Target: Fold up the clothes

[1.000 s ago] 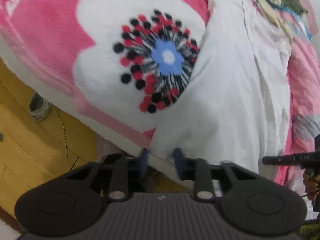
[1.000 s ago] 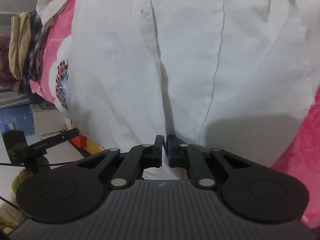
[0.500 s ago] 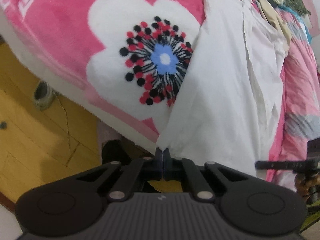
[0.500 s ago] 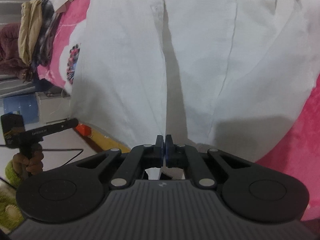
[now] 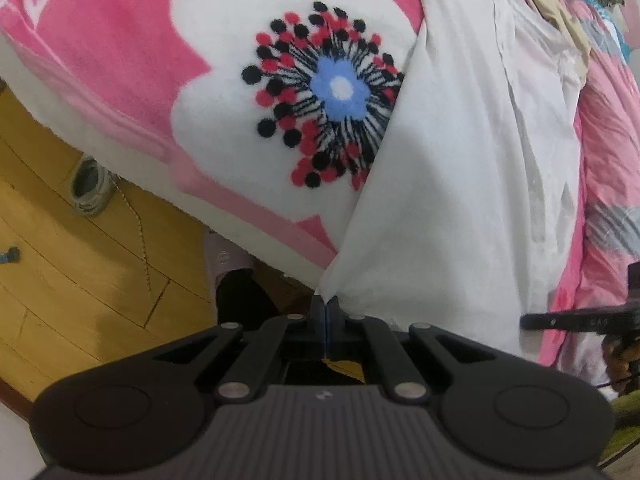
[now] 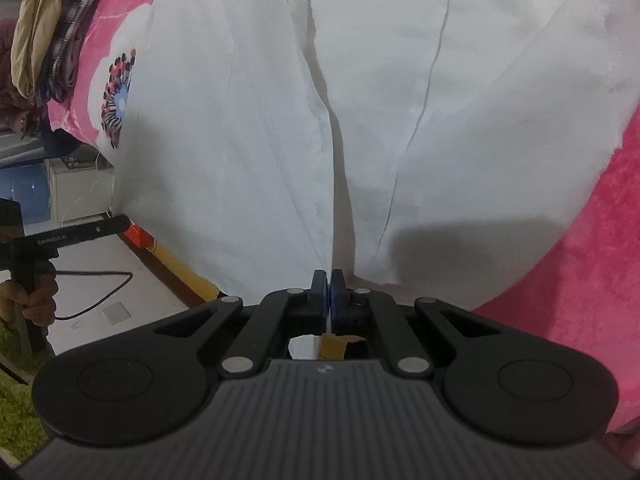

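A white shirt [image 5: 460, 184] lies on the pink blanket [image 5: 120, 64], hem at the bed's edge. Left tool [image 5: 325, 312] and right tool [image 6: 328, 292] each pinch the hem fully closed; thin cloth may slip free when lifted.

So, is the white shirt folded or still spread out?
Spread out: the white shirt lies open across the pink blanket, no fold visible.

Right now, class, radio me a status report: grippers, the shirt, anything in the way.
Left gripper shut on shirt corner. Right gripper shut on shirt hem. Shirt spread flat on pink blanket. Nothing lying on the shirt.
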{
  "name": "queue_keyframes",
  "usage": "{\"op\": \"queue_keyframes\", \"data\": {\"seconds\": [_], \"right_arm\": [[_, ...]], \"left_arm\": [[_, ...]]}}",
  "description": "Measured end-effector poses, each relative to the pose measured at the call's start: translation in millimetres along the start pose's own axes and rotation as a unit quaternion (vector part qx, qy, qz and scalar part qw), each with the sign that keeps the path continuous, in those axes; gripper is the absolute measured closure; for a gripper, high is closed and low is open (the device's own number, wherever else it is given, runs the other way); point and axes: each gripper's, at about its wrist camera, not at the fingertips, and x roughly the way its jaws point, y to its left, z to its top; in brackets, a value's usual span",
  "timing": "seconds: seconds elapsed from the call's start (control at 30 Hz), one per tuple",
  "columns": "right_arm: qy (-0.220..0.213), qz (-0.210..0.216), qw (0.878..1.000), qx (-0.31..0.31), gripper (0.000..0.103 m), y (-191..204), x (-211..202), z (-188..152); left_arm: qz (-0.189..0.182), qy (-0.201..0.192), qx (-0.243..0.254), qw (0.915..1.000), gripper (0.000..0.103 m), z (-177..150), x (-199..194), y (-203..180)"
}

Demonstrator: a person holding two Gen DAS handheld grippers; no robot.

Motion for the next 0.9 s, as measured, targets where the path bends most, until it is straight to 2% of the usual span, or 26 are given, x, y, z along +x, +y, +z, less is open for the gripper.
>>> {"op": "queue_keyframes", "data": {"seconds": [0.1, 0.27, 0.3, 0.37, 0.4, 0.47, 0.53, 0.6, 0.7, 0.9], "right_arm": [[-0.011, -0.012, 1.000, -0.017, 0.103, 7, 1, 2], [-0.022, -0.070, 0.996, -0.059, 0.097, 6, 11, -3], [-0.024, -0.075, 0.995, -0.060, 0.094, 4, 9, -3], [-0.029, -0.072, 0.996, -0.048, 0.079, 0, -1, -4], [-0.034, -0.071, 0.996, -0.044, 0.075, -2, -6, -5], [-0.051, -0.075, 0.995, -0.049, 0.070, -2, -23, -9], [-0.072, -0.078, 0.993, -0.060, 0.070, 1, -41, -10], [-0.111, -0.080, 0.988, -0.073, 0.070, 5, -60, -4], [-0.185, -0.076, 0.976, -0.089, 0.070, 12, -82, 28], [-0.315, -0.070, 0.937, -0.134, 0.070, 42, -88, 139]], "left_arm": [[0.015, -0.001, 0.017, 0.9997, 0.103, -3, 1, -2], [0.056, 0.021, 0.060, 0.9964, 0.100, -15, 18, -3], [0.057, 0.027, 0.063, 0.9960, 0.098, -18, 20, -3], [0.064, 0.035, 0.073, 0.9947, 0.085, -23, 20, -3], [0.068, 0.036, 0.077, 0.9940, 0.077, -26, 18, -4], [0.071, 0.032, 0.084, 0.9935, 0.076, -32, 9, -5], [0.073, 0.021, 0.086, 0.9934, 0.076, -36, -5, -5], [0.070, -0.005, 0.090, 0.9934, 0.076, -30, -19, -10], [0.060, -0.049, 0.102, 0.9918, 0.076, -15, -36, -21], [0.022, -0.136, 0.128, 0.9820, 0.076, 33, -34, -43]]}}
